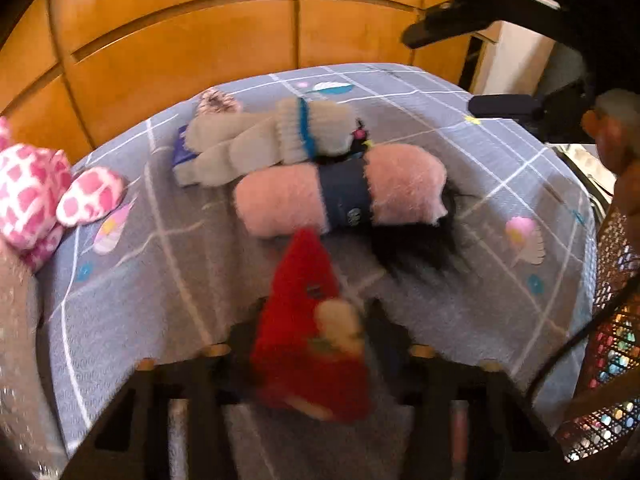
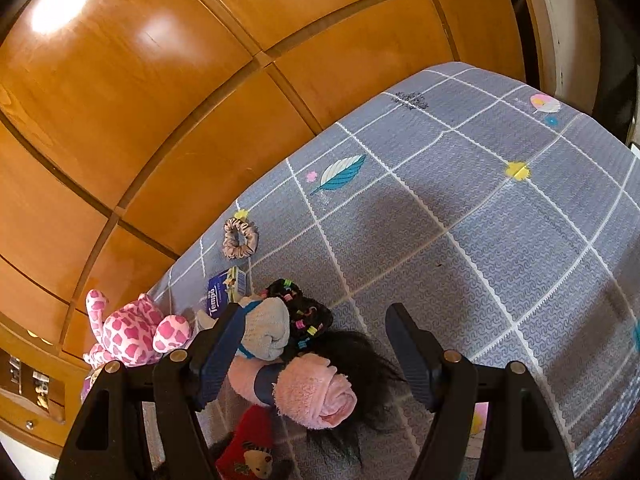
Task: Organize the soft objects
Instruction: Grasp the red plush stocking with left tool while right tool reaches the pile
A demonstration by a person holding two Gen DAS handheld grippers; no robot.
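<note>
One red sock (image 1: 310,344) is pinched in the left gripper (image 1: 308,332), which tilts down over the grey cloth (image 1: 132,280). Just past its fingers lie one pink towel roll (image 1: 340,192), one grey knit roll (image 1: 260,140) and one black wig (image 1: 416,248). The right gripper (image 2: 312,356) hangs spread and empty above the roll. Right of its fingers the cloth lies bare to its edge.

Red sock (image 1: 308,320); pink towel roll (image 1: 344,190), navy band; grey checked cloth (image 1: 460,128).
</note>
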